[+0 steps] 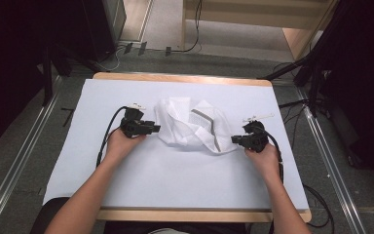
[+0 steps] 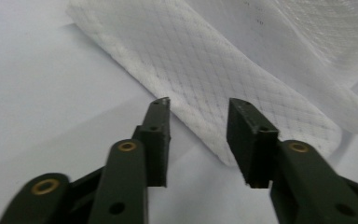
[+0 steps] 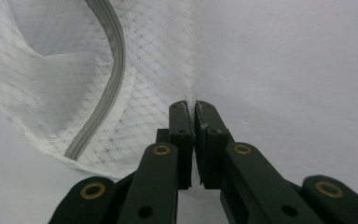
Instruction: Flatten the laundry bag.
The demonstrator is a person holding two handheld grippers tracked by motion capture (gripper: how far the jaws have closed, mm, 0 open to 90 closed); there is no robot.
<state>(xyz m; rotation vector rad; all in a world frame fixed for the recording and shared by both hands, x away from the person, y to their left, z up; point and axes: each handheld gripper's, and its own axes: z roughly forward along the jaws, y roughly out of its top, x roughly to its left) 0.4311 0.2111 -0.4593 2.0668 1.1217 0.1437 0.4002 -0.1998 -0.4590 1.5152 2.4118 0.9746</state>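
No writing can be read on the crumpled white mesh garment with a grey zip (image 1: 192, 127) at the centre of the pale blue table cover (image 1: 175, 180). Your right gripper (image 3: 194, 107) pinches its edge; your left gripper (image 2: 198, 105) stands spread — cloth beyond the tips, unpressed. Dark stands flank the table.

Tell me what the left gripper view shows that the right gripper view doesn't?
Left gripper view: its tongs stand open, the white mesh garment's folded edge just beyond the tips, not pinched. Right gripper view: its tongs are shut on the garment's edge, and a grey zipper strip curves across the fabric. Both share the same diamond-patterned white cloth lying on the pale table cover.
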